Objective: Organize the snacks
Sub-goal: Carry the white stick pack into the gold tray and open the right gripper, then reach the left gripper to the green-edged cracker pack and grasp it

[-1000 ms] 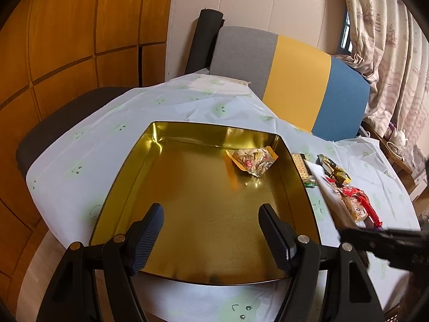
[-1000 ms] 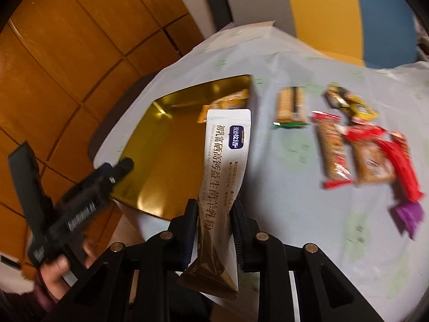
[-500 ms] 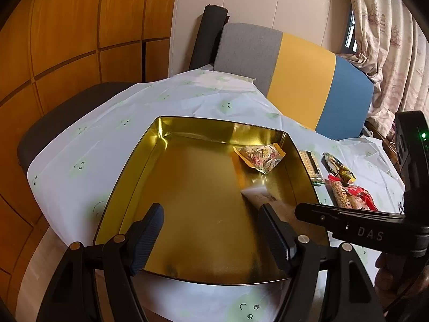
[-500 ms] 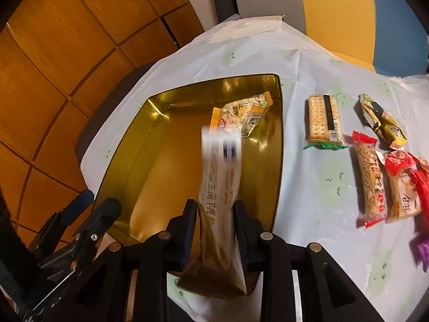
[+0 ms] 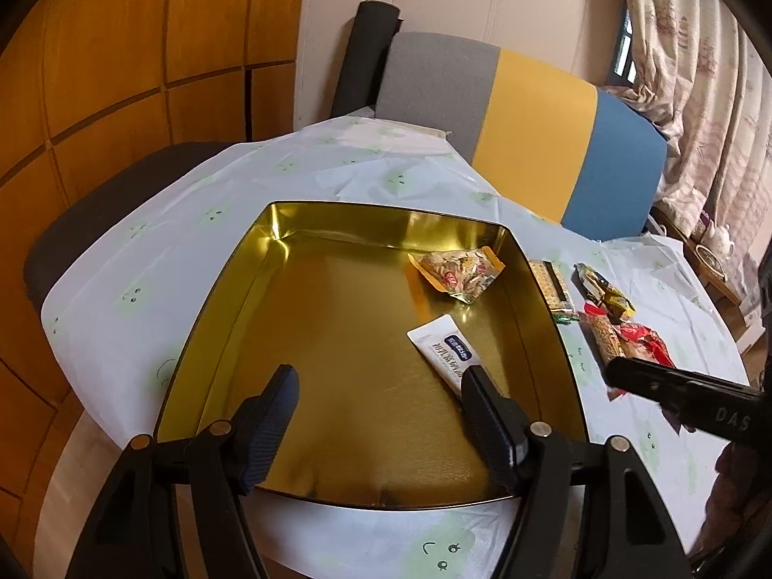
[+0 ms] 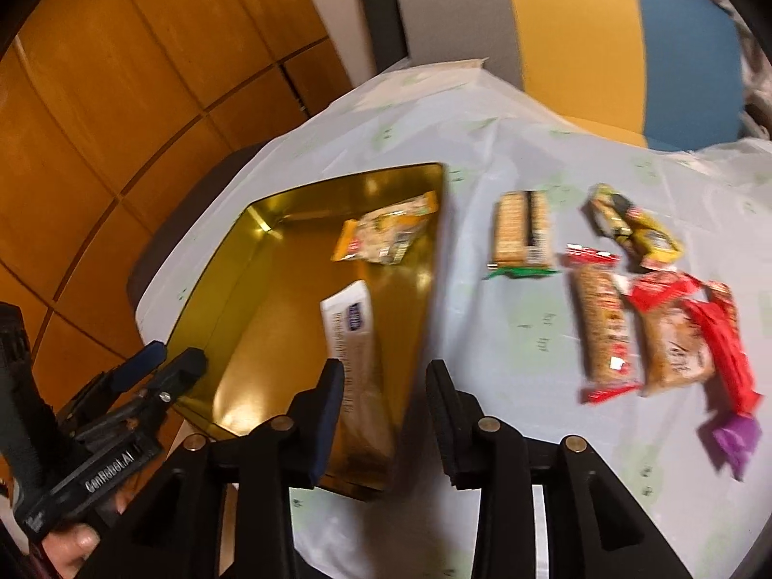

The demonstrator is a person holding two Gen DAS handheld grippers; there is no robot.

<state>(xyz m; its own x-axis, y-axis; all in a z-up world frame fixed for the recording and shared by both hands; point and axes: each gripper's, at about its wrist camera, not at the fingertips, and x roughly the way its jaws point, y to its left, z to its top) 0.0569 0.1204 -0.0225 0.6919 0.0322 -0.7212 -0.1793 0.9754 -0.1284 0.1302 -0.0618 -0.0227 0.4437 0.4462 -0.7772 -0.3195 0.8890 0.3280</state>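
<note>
A gold tin tray (image 5: 231, 299) (image 6: 227, 280) sits on the white tablecloth. In it lie a white sachet (image 5: 446, 350) (image 6: 354, 337) and a yellow snack packet (image 5: 458, 270) (image 6: 386, 236). My right gripper (image 6: 383, 400) is open and empty above the tray's near right rim. My left gripper (image 5: 379, 415) is open and empty over the tray's near edge. To the right of the tray lie a cracker pack (image 6: 523, 231), a yellow-black wrapper (image 6: 632, 229), a grain bar (image 6: 605, 333), a cake in red wrap (image 6: 675, 347) and a purple wrapper (image 6: 736, 436).
A chair with a grey, yellow and blue back (image 5: 521, 130) stands behind the table. A dark seat (image 5: 120, 202) is at the left. Wood panels (image 5: 120, 48) fill the left wall, curtains (image 5: 714, 72) the right.
My right gripper carried the white sachet over the tray, opened and let it go. The sachet now lies in the tray. The right gripper has drawn back to the right.
</note>
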